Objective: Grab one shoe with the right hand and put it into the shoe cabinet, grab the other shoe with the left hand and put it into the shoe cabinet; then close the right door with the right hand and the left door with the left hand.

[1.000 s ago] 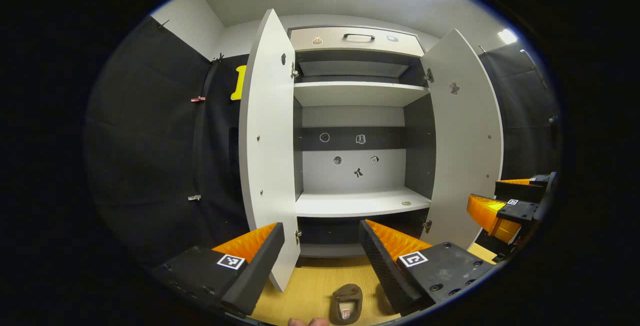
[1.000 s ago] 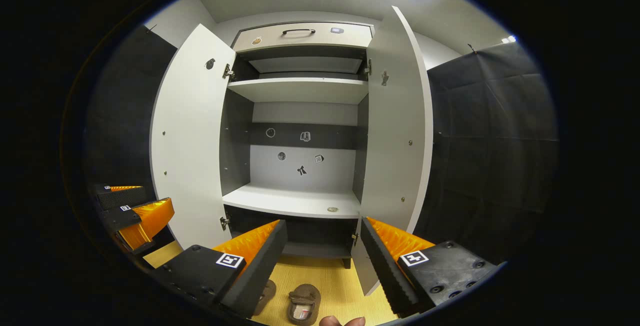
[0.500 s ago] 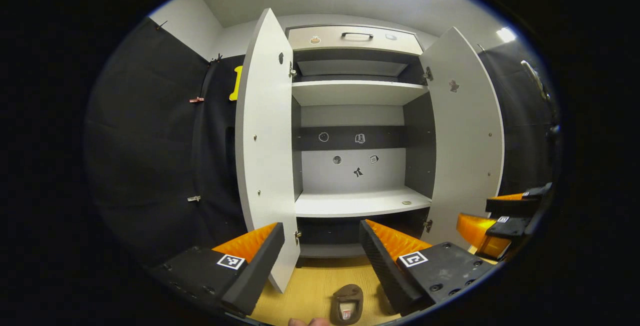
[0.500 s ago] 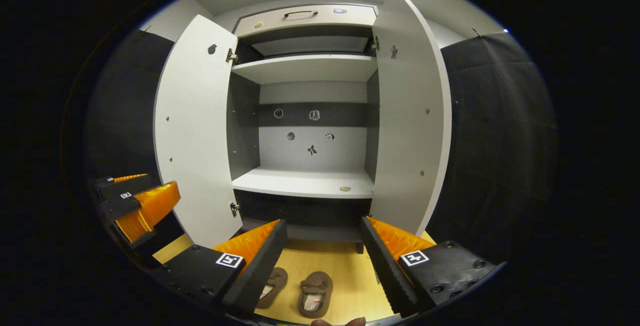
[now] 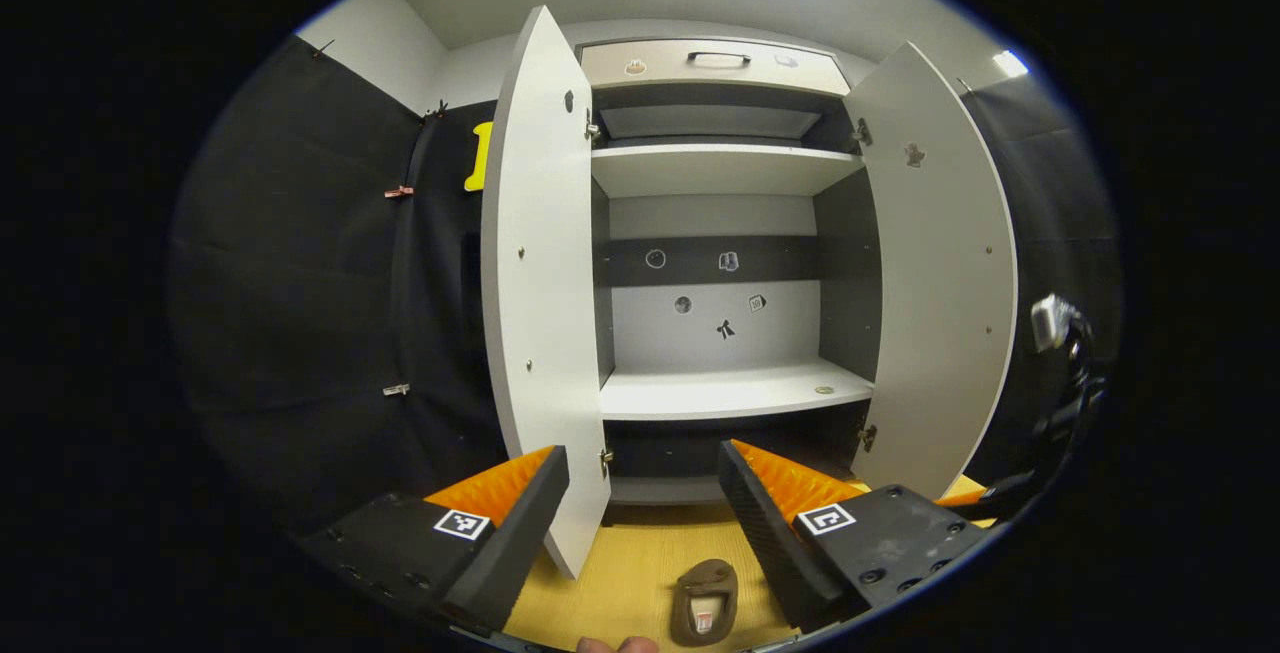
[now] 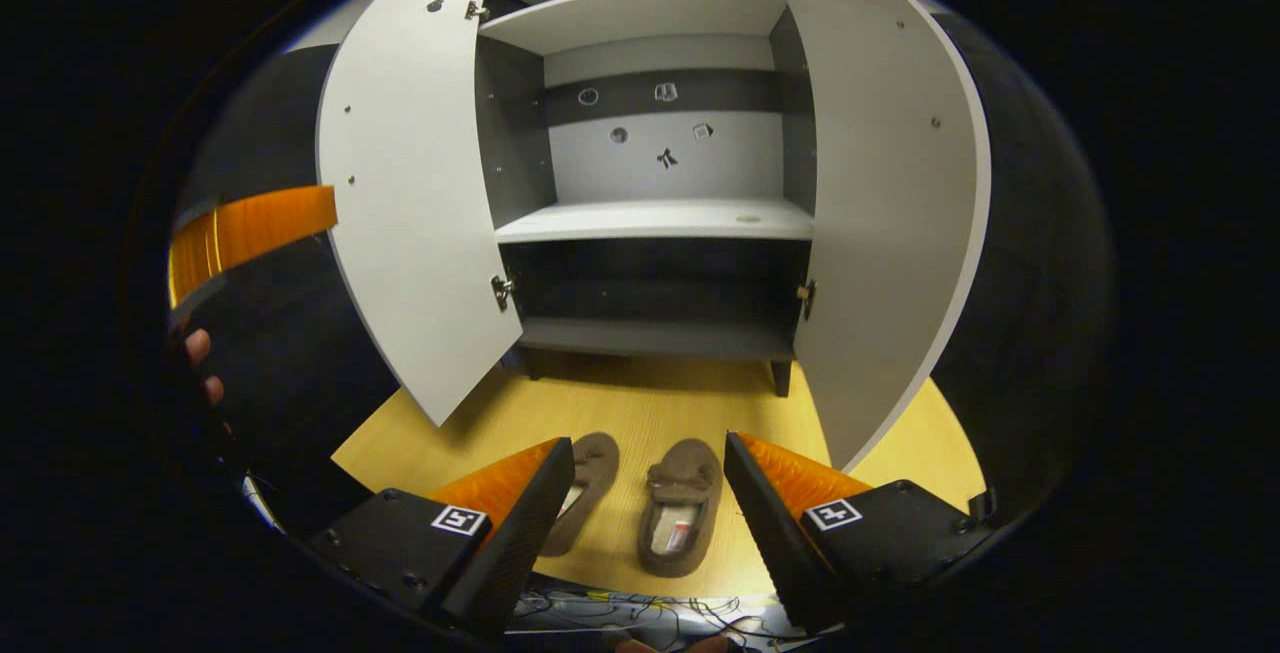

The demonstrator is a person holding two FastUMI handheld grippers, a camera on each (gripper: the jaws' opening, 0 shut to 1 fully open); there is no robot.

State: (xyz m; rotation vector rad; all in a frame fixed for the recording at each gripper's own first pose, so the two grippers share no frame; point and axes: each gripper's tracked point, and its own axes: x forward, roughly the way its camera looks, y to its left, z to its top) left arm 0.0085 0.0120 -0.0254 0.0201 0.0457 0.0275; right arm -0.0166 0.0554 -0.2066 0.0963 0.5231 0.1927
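Two brown slippers lie side by side on the wooden floor in front of the shoe cabinet (image 6: 655, 223): the right slipper (image 6: 680, 518) and the left slipper (image 6: 588, 488). My right gripper (image 6: 648, 523) hangs open above them, the right slipper showing between its fingers. In the left gripper view, one slipper (image 5: 705, 601) lies on the floor below my left gripper (image 5: 643, 523), which is open and holds nothing. The cabinet's left door (image 5: 540, 293) and right door (image 5: 945, 273) both stand wide open. Its white middle shelf (image 5: 735, 393) carries only a small round disc.
The cabinet's low bottom shelf (image 6: 655, 338) sits dark just above the wooden floor (image 6: 620, 403). A drawer with a handle (image 5: 718, 58) tops the cabinet. Black cloth walls close in on both sides. A hand (image 6: 200, 363) holding the other gripper shows at the left of the right gripper view.
My right gripper has tipped downward and come nearer the floor, so both slippers now show fully between its fingers. The left gripper has barely moved.
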